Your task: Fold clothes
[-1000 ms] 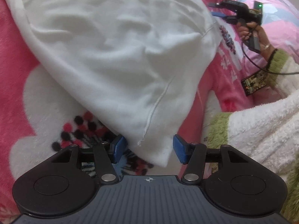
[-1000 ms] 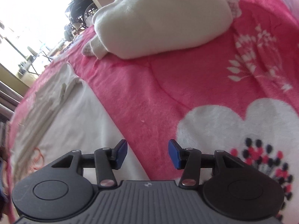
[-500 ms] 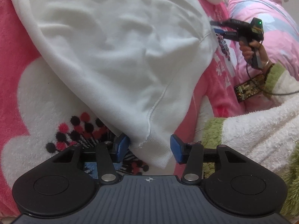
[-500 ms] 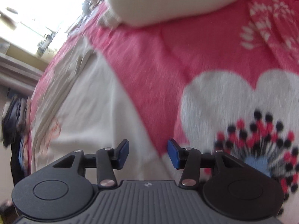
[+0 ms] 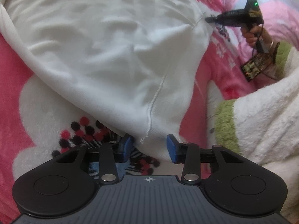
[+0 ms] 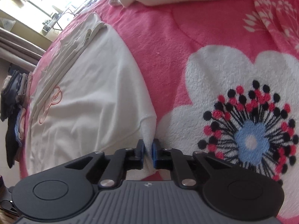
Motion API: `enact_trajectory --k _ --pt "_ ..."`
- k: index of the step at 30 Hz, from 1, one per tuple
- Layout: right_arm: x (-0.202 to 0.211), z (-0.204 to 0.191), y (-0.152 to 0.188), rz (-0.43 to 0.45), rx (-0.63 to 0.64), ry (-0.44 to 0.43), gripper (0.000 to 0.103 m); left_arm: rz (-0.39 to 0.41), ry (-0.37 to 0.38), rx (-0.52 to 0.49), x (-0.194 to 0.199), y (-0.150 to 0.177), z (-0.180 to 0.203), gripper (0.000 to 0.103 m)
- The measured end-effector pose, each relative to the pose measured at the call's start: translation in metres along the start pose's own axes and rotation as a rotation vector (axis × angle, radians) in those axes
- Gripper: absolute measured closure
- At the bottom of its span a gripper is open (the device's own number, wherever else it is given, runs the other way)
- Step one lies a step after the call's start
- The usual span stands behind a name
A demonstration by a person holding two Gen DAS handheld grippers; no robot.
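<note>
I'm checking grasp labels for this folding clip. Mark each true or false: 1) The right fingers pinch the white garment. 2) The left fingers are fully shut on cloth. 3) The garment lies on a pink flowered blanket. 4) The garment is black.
1) True: the right gripper is clamped on a corner of the white garment.
2) False: the left gripper has been closing, but a gap remains around the hem.
3) True: pink blanket.
4) False: it is white.

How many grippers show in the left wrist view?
2. The left gripper fills the bottom, straddling the white garment corner; the right gripper is upper right at the garment's other corner, fingertips hidden.
</note>
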State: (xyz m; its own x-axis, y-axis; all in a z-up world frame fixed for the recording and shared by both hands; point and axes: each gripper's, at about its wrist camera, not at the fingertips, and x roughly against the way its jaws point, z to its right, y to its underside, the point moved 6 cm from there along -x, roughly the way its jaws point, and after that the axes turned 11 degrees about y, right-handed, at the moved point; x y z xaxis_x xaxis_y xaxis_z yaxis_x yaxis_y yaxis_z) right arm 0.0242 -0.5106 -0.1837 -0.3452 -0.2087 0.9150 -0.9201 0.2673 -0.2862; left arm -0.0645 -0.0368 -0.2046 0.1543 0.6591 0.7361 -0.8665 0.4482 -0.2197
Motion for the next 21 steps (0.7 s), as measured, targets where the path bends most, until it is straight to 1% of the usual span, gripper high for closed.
enact_trajectory --k 2,4,7,10,14,17,21 --pt "0.004 -0.002 0.001 0.021 0.010 0.005 0.096 0.014 -0.015 0.001 0.001 0.000 -0.001 0.080" --pt "0.008 -0.002 0.002 0.042 0.015 0.010 0.096 0.029 -0.014 0.007 0.004 0.001 -0.003 0.089" --pt "0.018 -0.004 0.002 0.075 0.015 0.013 0.096 0.051 0.007 0.011 0.010 0.000 -0.004 0.094" --pt "0.029 -0.010 0.000 0.107 0.014 -0.001 0.096 0.078 0.024 -0.003 0.015 -0.001 0.000 0.097" --pt "0.045 -0.019 -0.009 0.162 -0.019 -0.048 0.097 0.132 0.060 -0.006 0.029 -0.007 0.006 0.098" --pt "0.057 -0.029 -0.019 0.212 -0.029 -0.088 0.097 0.191 0.074 0.002 0.046 -0.014 0.007 0.098" --pt "0.069 -0.048 -0.040 0.279 -0.039 -0.130 0.097 0.303 0.065 0.023 0.075 -0.030 0.004 0.098"
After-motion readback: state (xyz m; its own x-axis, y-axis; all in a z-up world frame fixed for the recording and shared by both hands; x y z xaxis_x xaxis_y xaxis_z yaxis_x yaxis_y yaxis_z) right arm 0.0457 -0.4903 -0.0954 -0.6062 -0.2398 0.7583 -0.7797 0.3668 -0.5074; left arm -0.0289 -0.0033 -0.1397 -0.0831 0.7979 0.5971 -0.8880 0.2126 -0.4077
